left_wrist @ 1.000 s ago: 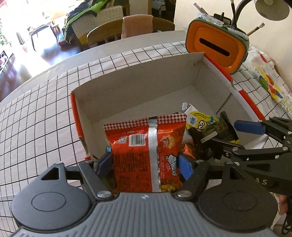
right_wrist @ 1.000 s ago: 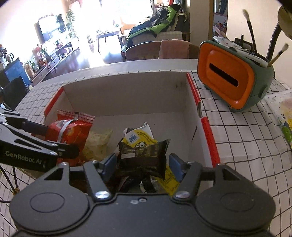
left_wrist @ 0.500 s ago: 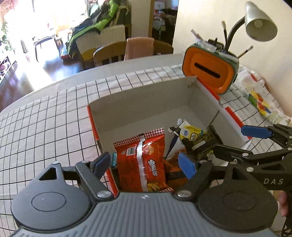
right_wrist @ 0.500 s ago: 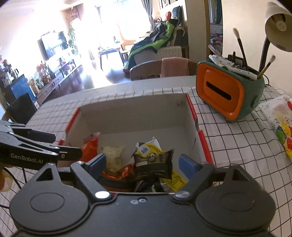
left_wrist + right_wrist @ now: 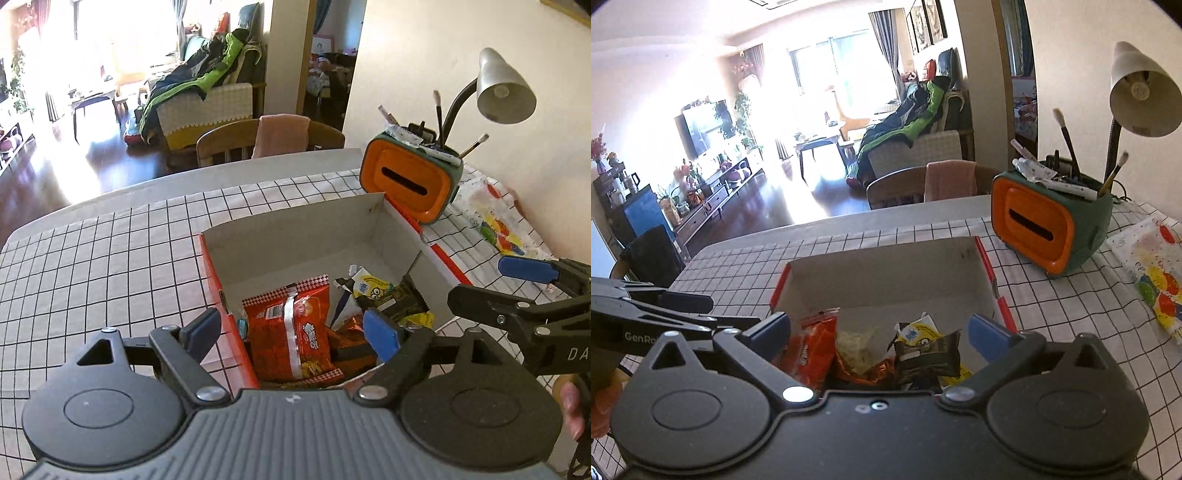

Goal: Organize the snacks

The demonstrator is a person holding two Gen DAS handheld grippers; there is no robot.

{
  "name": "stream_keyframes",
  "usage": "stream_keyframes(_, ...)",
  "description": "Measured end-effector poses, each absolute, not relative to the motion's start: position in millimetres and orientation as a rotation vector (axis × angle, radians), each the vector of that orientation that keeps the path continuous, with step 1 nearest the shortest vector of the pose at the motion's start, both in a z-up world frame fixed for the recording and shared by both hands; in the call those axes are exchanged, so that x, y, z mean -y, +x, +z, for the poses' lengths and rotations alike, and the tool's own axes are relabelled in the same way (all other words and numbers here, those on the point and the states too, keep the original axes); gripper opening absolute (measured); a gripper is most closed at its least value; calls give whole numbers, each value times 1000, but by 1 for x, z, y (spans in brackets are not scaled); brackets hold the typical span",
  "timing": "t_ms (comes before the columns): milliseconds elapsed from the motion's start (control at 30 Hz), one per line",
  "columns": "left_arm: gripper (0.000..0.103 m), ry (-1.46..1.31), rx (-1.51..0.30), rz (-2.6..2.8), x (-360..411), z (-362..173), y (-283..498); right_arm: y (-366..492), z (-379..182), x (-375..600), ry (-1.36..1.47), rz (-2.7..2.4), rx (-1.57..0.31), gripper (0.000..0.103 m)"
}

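Note:
An open cardboard box (image 5: pixel 295 236) with orange-red sides stands on the checked tablecloth. In it lie a red snack bag (image 5: pixel 291 325), a yellow cartoon packet (image 5: pixel 369 288), a dark packet (image 5: pixel 399 299) and other wrappers. My left gripper (image 5: pixel 291 330) hangs open above the box's near left corner, holding nothing. Its pads are clear of the red bag. My right gripper (image 5: pixel 882 330) hovers over the near edge with its jaws opening wide. The dark packet (image 5: pixel 927 354) lies loose below them, beside the red bag (image 5: pixel 816 343) and a pale crisp bag (image 5: pixel 857 347).
An orange and green pen holder (image 5: pixel 410 184) with brushes stands just past the box's far right corner. A desk lamp (image 5: pixel 502 88) arches over it, and a colourful napkin pack (image 5: pixel 495 221) lies to the right. A wooden chair (image 5: pixel 258 140) stands beyond the table.
Both grippers rose and drew back from the box. The left let go of the red bag and the right let go of the dark packet. Both jaws spread wider.

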State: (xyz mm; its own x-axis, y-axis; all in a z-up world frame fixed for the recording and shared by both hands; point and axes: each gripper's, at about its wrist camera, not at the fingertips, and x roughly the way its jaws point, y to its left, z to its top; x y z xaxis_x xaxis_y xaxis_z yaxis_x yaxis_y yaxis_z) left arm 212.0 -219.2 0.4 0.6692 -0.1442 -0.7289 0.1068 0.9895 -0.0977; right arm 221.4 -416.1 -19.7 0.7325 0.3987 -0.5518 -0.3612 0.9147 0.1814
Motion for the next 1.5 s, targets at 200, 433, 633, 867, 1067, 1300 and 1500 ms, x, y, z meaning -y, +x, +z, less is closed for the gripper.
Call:
stream_keyframes(200,90,-65,-811,-157,211,9,192,204,-14,409,70,403,-594,103)
stream_keyframes(433,101,-73,-769,-142,199,17,174,188,-14,402,93,361,-587,103)
stream_keyframes(633,103,-80,-770,-126,194,16,167,176,-15,399,119,342,-597,103)
stream_keyframes(867,103,-115,-777,-124,190,15,163,165,-12,394,96,310,-553,103)
stream_keyframes(1067,103,-120,-786,-113,191,13,162,166,-15,395,113,291,-568,103)
stream_keyframes(1300,103,-103,-779,-104,194,13,160,169,-21,395,137,282,-606,103)
stream_keyframes(1500,103,-101,-773,-101,195,14,160,167,-22,393,126,283,-608,103)
